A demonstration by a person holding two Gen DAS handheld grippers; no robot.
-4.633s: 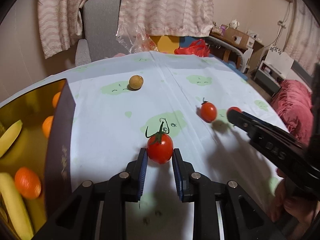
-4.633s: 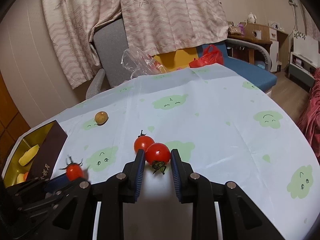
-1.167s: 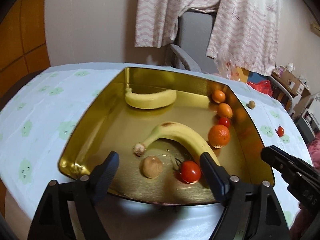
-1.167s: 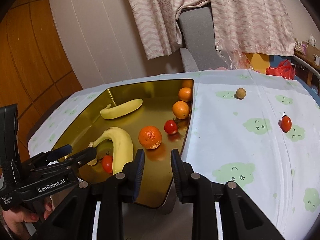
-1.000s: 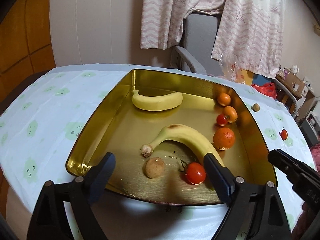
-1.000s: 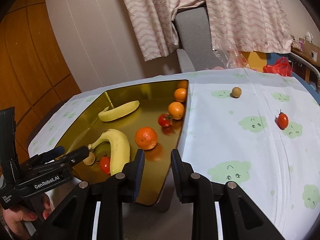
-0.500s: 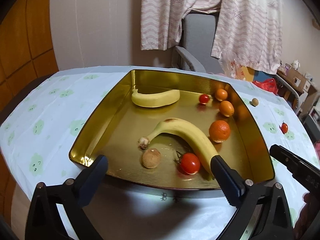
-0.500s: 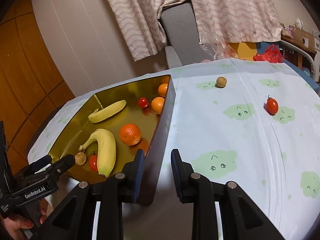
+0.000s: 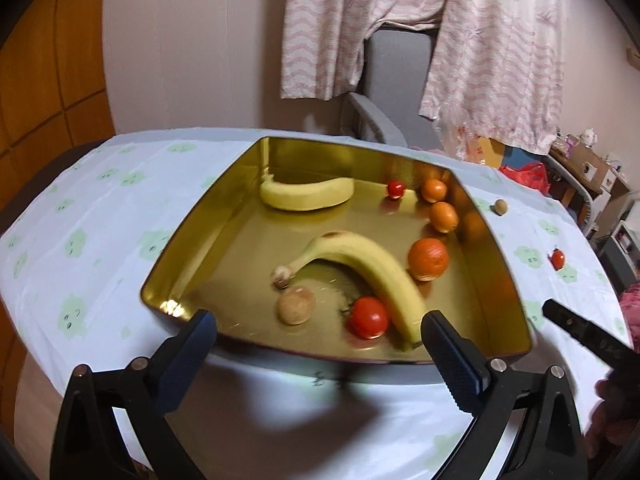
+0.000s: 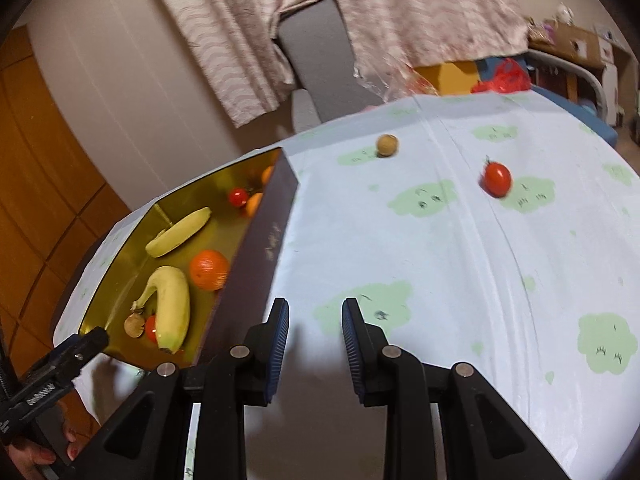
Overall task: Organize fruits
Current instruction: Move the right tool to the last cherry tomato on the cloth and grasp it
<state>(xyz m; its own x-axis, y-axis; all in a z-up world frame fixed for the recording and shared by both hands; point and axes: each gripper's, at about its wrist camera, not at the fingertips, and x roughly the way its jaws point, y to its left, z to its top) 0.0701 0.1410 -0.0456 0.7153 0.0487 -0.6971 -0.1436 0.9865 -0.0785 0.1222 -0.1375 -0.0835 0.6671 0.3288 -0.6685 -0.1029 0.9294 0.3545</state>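
Observation:
A gold tray [image 9: 504,276] holds two bananas [image 9: 360,268], three oranges [image 9: 428,254], a large tomato [image 9: 368,317], a small tomato [image 9: 396,189] and a brown round fruit [image 9: 297,305]. My left gripper [image 9: 320,332] hangs wide open and empty before the tray's near wall. My right gripper [image 10: 314,322] stands over the tablecloth, right of the tray's dark side [image 10: 260,256], open with nothing between its fingers. Loose on the cloth lie a red tomato [image 10: 496,178] and a small brown fruit [image 10: 387,145], both far ahead of it.
A grey chair [image 10: 320,60] with pink clothes draped over it stands behind the round table, with a crinkled plastic bag [image 10: 400,76] at the far edge. A hand [image 10: 36,456] holds the left gripper at lower left. Shelves and boxes fill the far right.
The right gripper swung right, away from the tray and over the cloth. The left gripper drew back and opened a little wider. The small tomato rolled to the tray's far end.

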